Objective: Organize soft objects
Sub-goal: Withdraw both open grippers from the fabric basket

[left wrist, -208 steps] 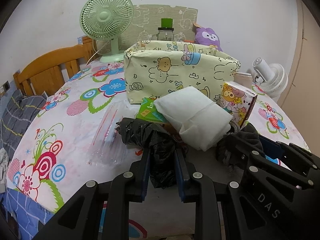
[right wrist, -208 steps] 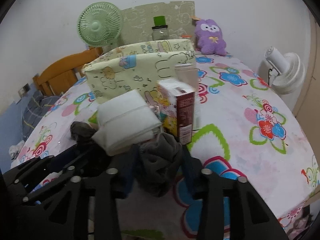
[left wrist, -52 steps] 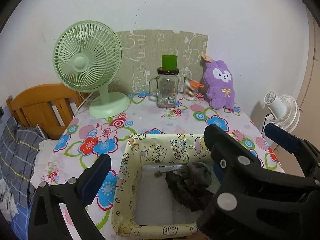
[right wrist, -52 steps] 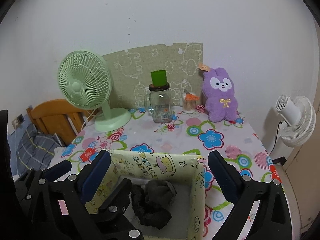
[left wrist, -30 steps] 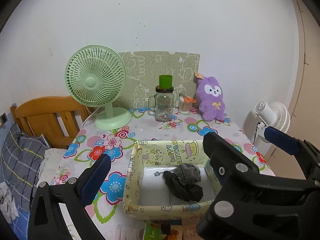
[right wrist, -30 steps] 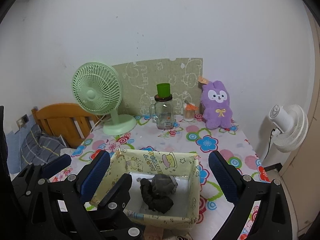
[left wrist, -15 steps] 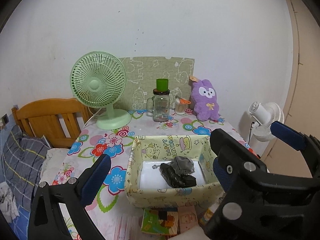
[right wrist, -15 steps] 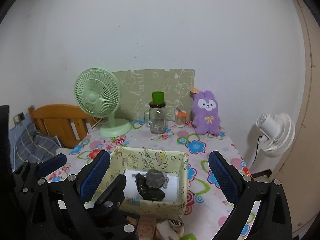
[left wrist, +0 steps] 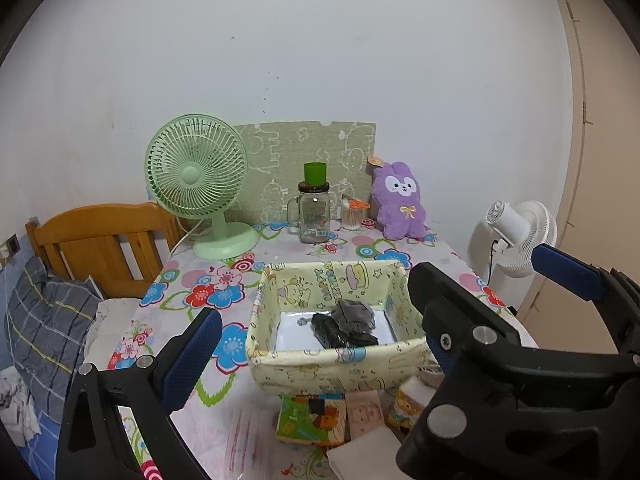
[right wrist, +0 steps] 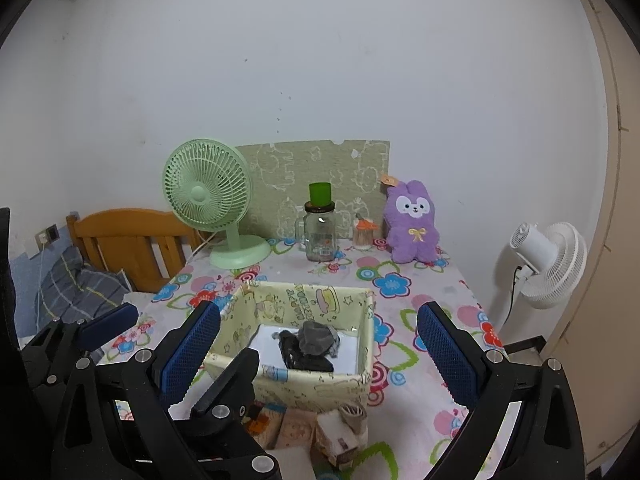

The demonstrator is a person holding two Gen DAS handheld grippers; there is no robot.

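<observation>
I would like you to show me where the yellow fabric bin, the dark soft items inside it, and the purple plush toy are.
yellow fabric bin [right wrist: 304,386], right wrist view, on its front wall.
dark soft items [right wrist: 310,344], right wrist view, middle of the pile.
purple plush toy [left wrist: 400,210], left wrist view, on its belly.

fabric bin [left wrist: 320,284] | inner wall print: "HAPPY BIRTHDAY" | other labels unreadable

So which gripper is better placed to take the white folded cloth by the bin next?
Probably the left gripper: the white folded cloth lies low between its open fingers, in front of the fabric bin. The right gripper, also open, shows only a sliver.
</observation>
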